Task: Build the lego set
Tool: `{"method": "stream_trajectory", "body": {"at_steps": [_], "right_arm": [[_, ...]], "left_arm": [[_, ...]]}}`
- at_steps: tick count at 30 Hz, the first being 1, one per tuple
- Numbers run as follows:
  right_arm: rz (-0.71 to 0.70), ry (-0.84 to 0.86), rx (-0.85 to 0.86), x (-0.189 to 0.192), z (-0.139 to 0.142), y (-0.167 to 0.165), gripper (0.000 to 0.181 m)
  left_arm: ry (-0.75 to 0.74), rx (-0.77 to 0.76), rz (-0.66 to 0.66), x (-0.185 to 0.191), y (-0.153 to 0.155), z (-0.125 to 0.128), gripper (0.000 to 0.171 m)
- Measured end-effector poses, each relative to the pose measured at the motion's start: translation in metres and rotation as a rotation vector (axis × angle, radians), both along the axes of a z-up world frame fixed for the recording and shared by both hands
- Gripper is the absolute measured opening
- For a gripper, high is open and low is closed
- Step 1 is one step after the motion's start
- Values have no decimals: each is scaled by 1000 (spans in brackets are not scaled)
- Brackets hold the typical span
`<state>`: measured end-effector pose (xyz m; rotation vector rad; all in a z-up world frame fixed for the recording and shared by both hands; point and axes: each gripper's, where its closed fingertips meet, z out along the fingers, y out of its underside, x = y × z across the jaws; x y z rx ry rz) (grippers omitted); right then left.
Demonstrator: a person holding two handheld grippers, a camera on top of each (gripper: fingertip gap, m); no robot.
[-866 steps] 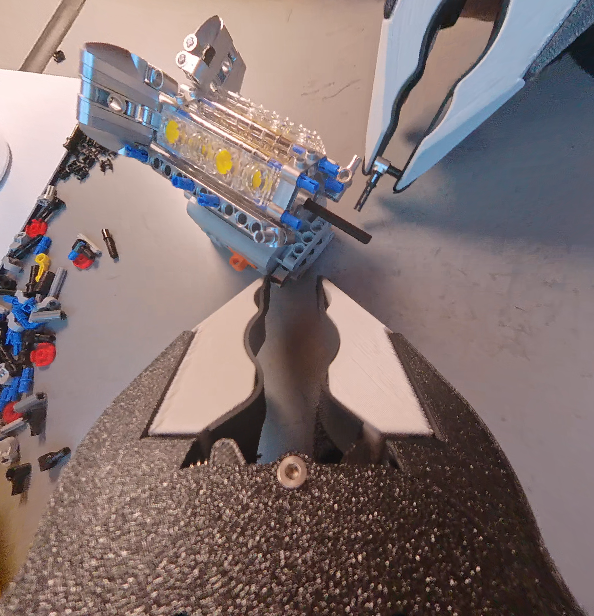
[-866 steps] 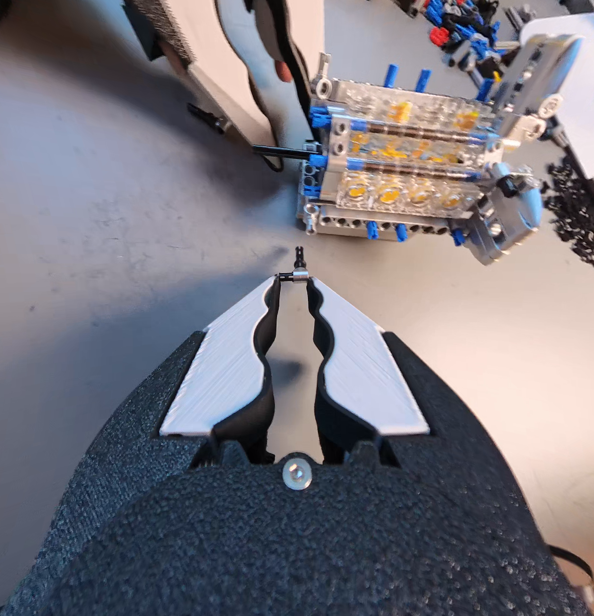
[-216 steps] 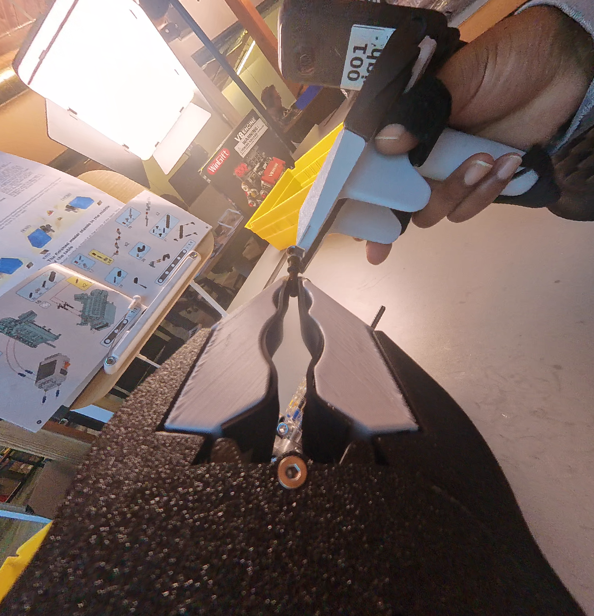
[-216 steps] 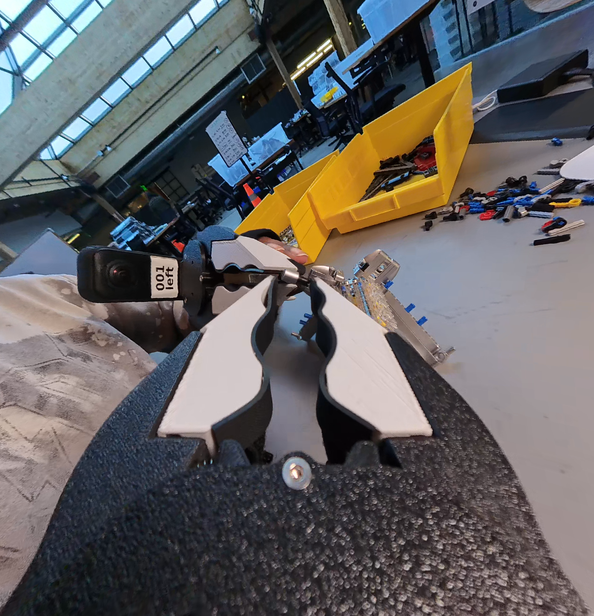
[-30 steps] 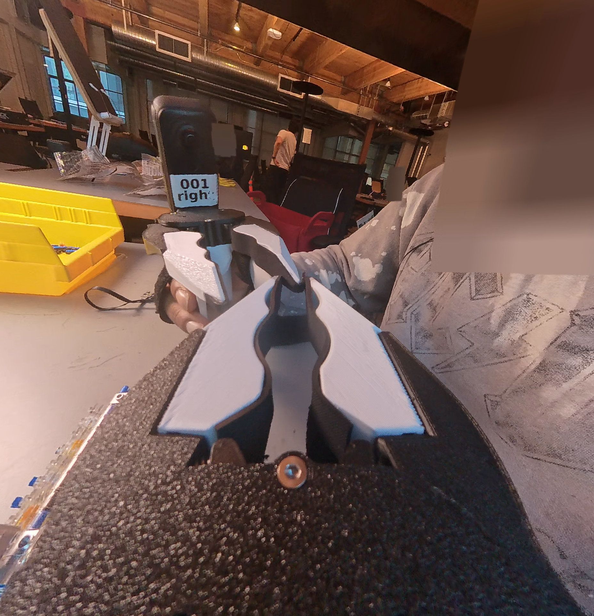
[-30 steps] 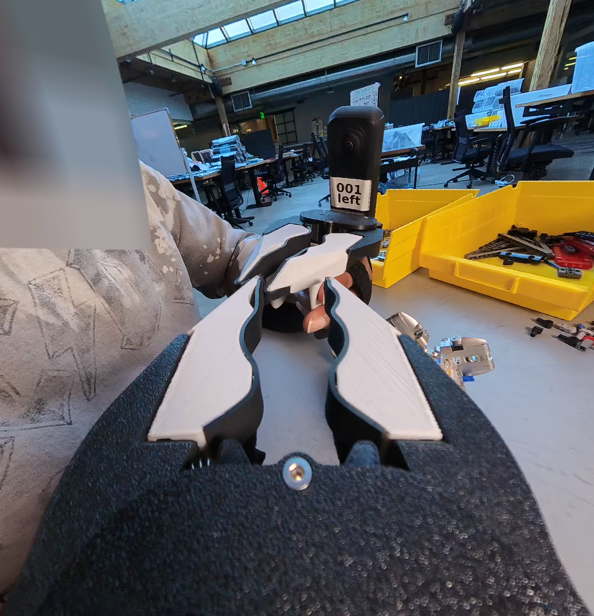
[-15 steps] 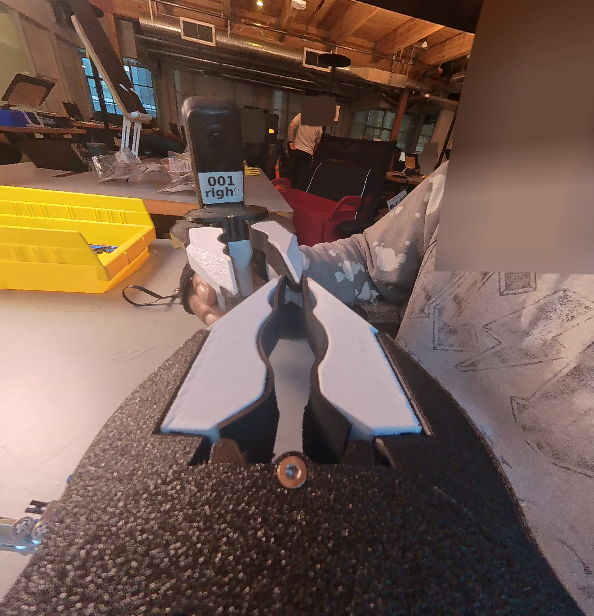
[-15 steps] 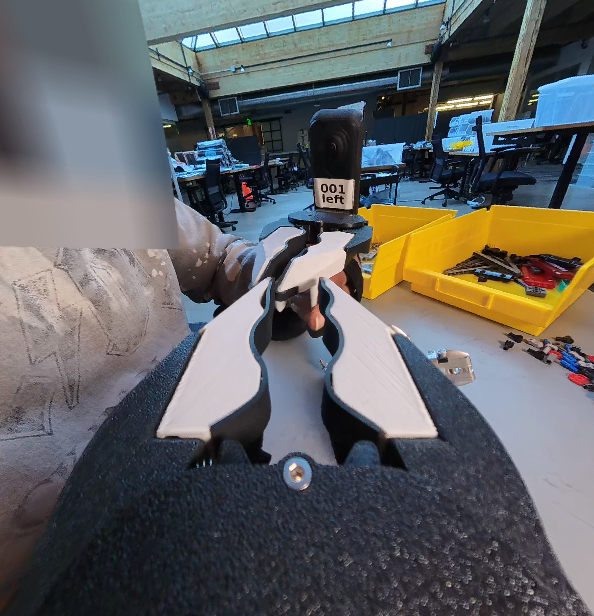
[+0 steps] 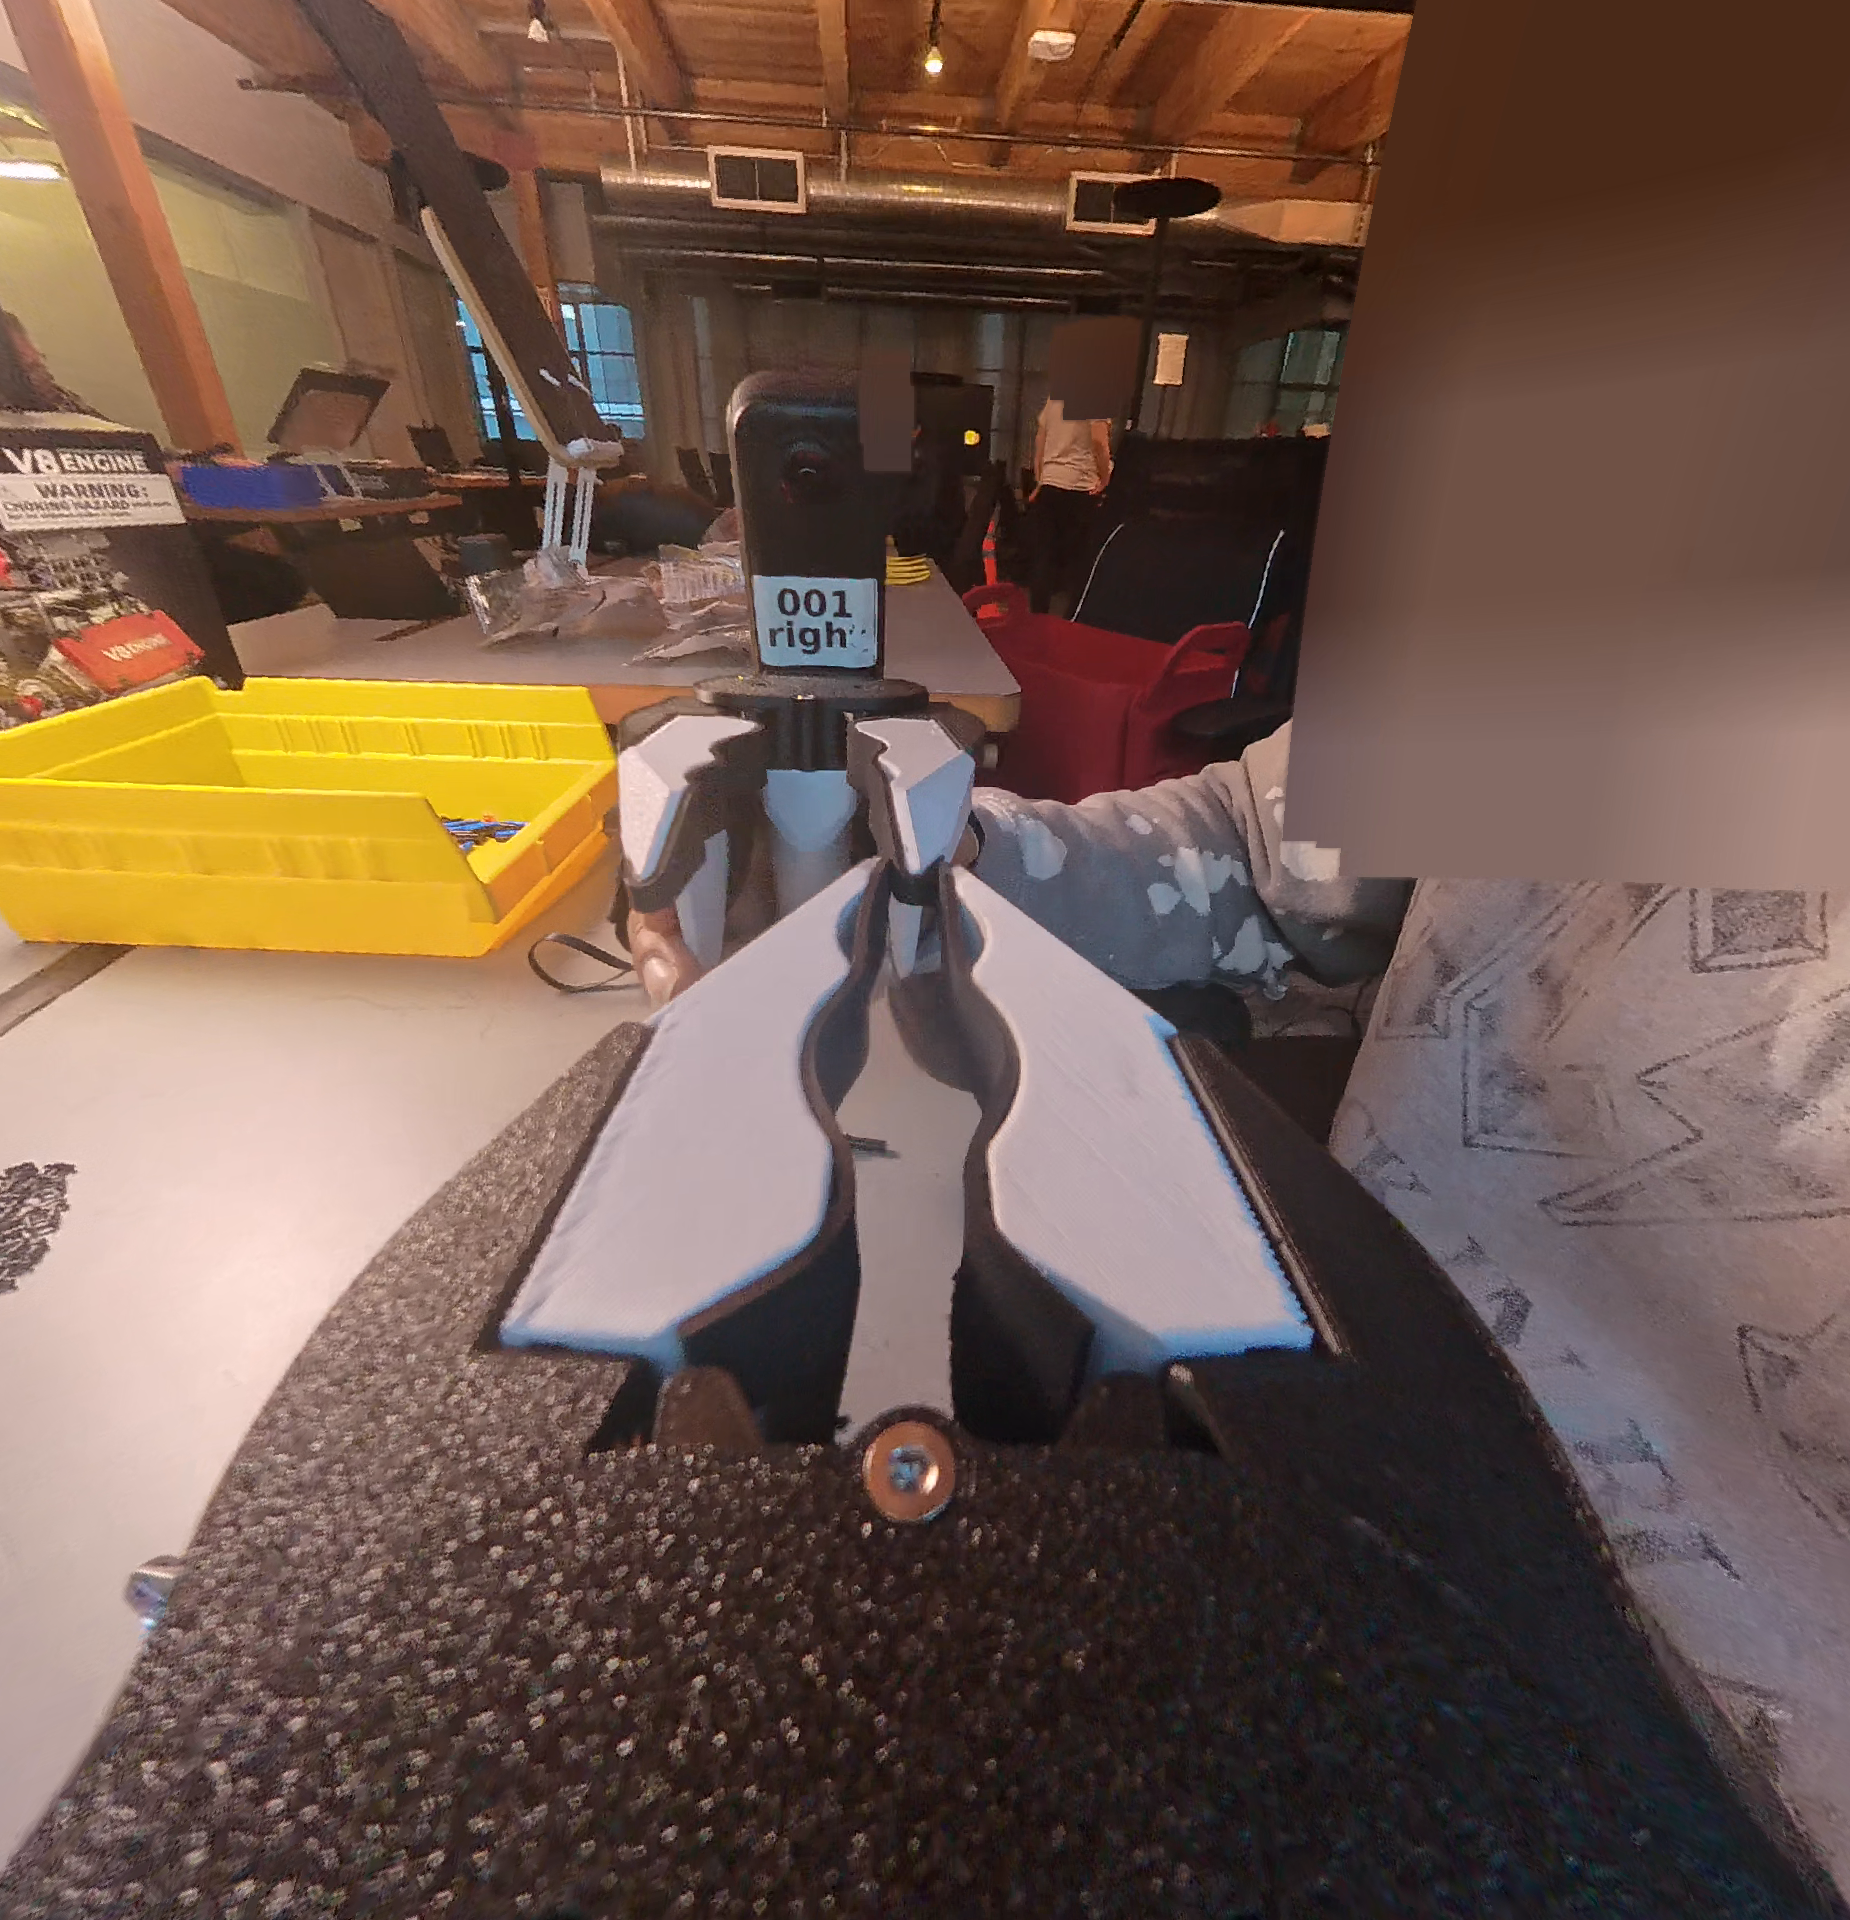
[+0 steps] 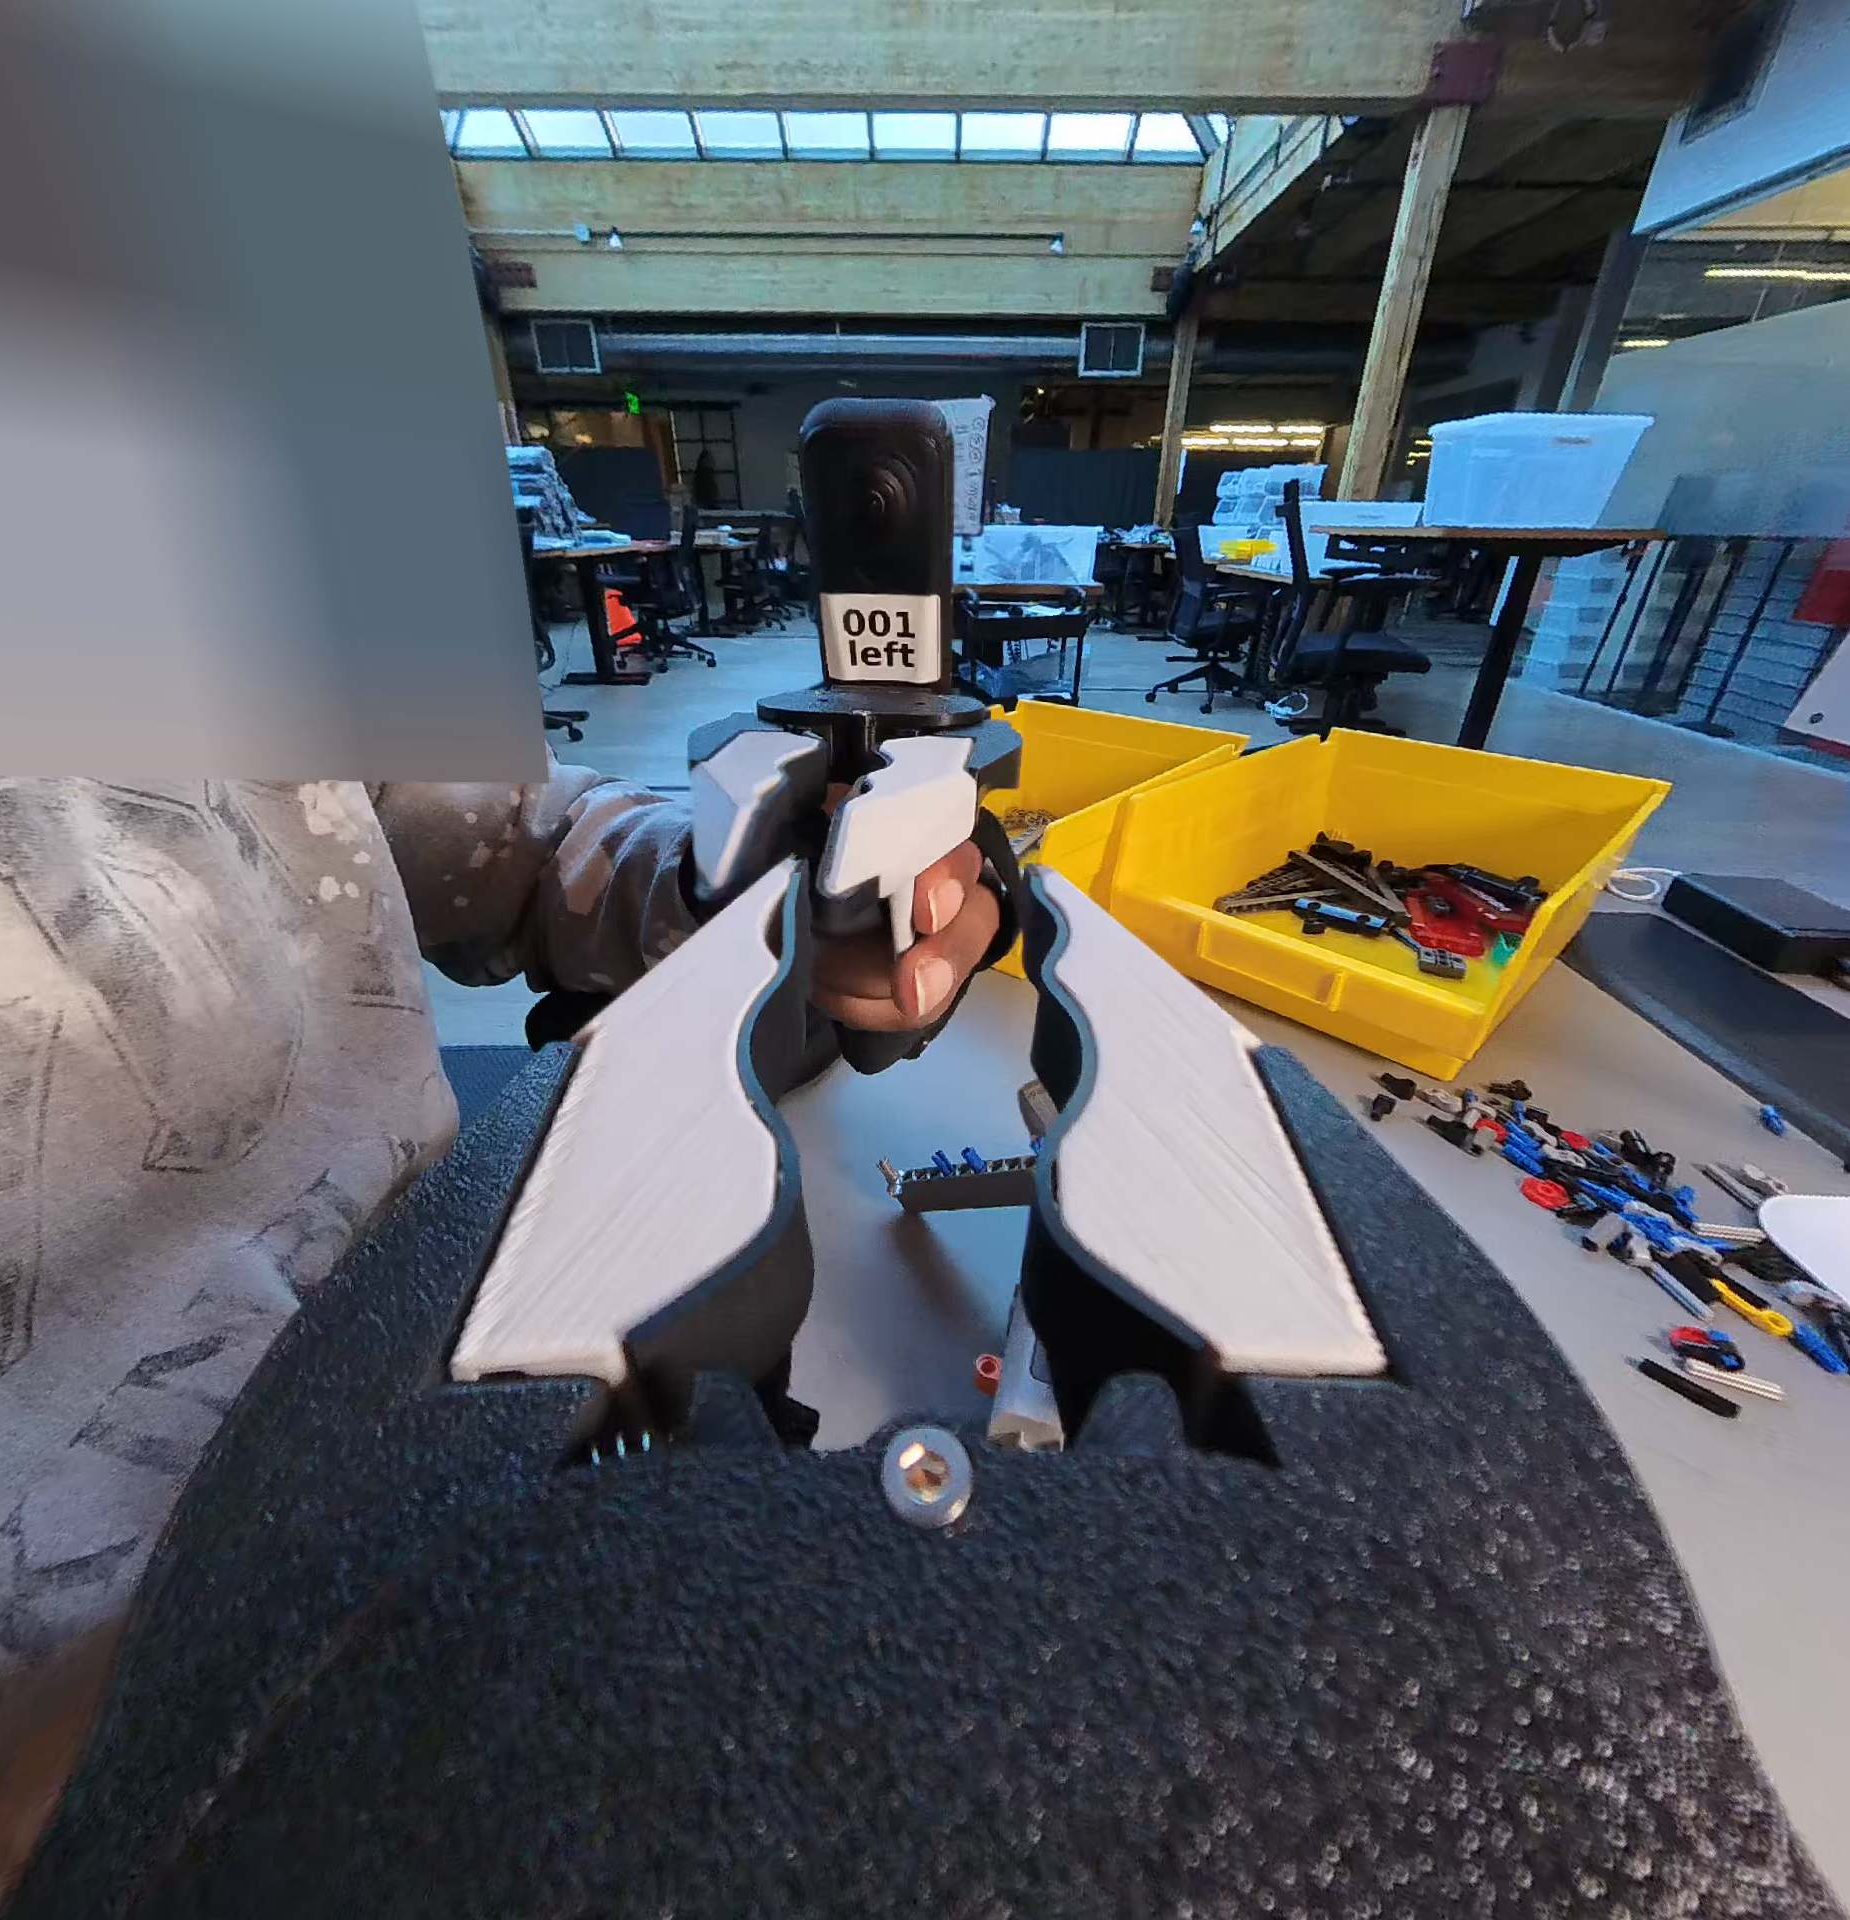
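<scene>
While both face each other above the counter (image 10: 1679, 1538), each gripper's black camera carries a white label. Left gripper (image 9: 908, 883) jaws stand narrow, empty. Right gripper (image 10: 905, 894) jaws stand wide, empty.

Yellow bins (image 10: 1347, 966), scattered small parts (image 10: 1586, 1174)

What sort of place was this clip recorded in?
Most likely a large shared workshop or lab in a converted industrial hall. Signs: exposed timber beams and ducting overhead, rows of desks with office chairs, and a grey worktable carrying yellow parts bins and loose building-kit pieces.
</scene>
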<state>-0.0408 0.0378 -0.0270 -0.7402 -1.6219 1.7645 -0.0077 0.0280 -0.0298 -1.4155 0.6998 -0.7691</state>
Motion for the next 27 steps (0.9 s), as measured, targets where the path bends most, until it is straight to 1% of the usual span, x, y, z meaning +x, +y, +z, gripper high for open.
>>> {"method": "stream_trajectory", "body": {"at_steps": [2, 3, 7, 9, 14, 19, 23, 27], "right_arm": [[-5, 1, -1, 0, 0, 1, 40], [-3, 2, 0, 0, 1, 1, 40], [0, -3, 0, 0, -1, 1, 40], [3, -6, -1, 0, -1, 0, 41], [7, -5, 17, 0, -4, -1, 42], [32, 21, 47, 6, 1, -9, 40], [74, 40, 12, 11, 5, -16, 40], [63, 59, 4, 12, 8, -17, 35]], "left_arm": [[-5, -1, -17, 1, -3, 1, 19], [-12, -3, -17, 1, -3, 1, 19], [-43, -30, -36, -2, -2, 0, 12], [-56, -42, -47, -3, -2, 0, 6], [-83, -78, -82, -3, -3, -3, 5], [-84, -54, -105, 1, -7, -1, 4], [-90, -25, -143, 7, -14, 2, 5], [-82, -1, -123, 6, -14, 5, 4]]}}
